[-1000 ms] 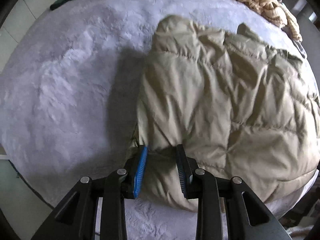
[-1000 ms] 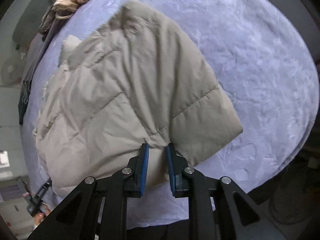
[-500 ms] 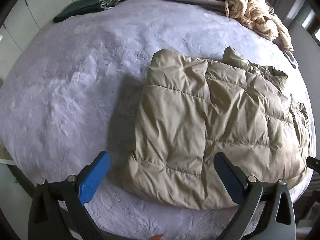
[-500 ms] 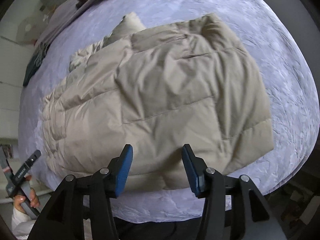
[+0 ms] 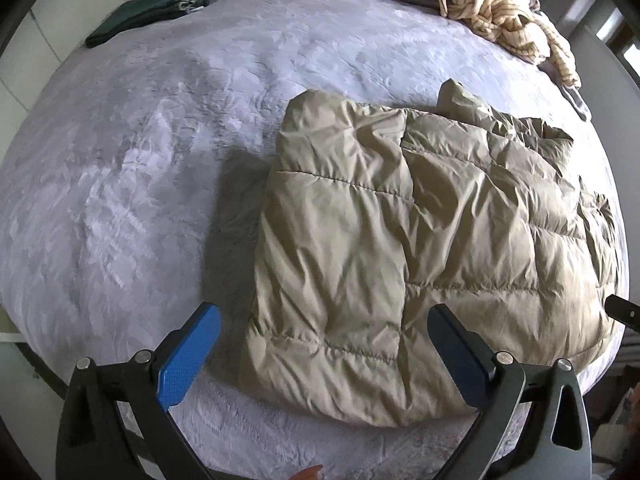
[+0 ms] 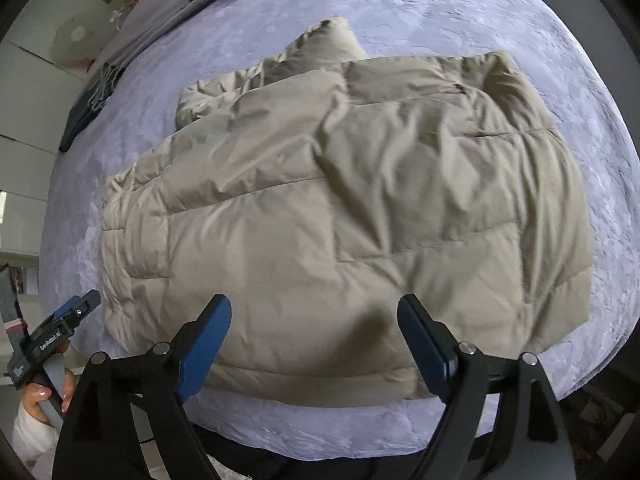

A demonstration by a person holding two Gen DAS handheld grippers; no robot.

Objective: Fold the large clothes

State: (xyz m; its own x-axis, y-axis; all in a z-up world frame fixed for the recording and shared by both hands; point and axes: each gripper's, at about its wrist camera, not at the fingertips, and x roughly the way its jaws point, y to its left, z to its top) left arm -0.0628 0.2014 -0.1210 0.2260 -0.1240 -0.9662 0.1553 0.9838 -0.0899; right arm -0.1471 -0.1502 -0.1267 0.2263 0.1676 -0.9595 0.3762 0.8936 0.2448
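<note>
The folded beige puffer jacket [image 5: 420,248] lay on the lilac bed [image 5: 140,160], long axis running between the hands, beneath the empty, wide-open left gripper [image 5: 320,354] and the empty, opening right gripper [image 6: 316,342].

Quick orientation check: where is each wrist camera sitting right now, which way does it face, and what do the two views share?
Left wrist: above the bed's near edge, facing steeply down at the puffer jacket's left part; the open left gripper shows.
Right wrist: above the near edge, facing steeply down at the jacket's right part; the right gripper, jaws opening and empty, plus the person's hand holding the left gripper.
Shared: the jacket, the lilac blanket, the dark green cloth.
</note>
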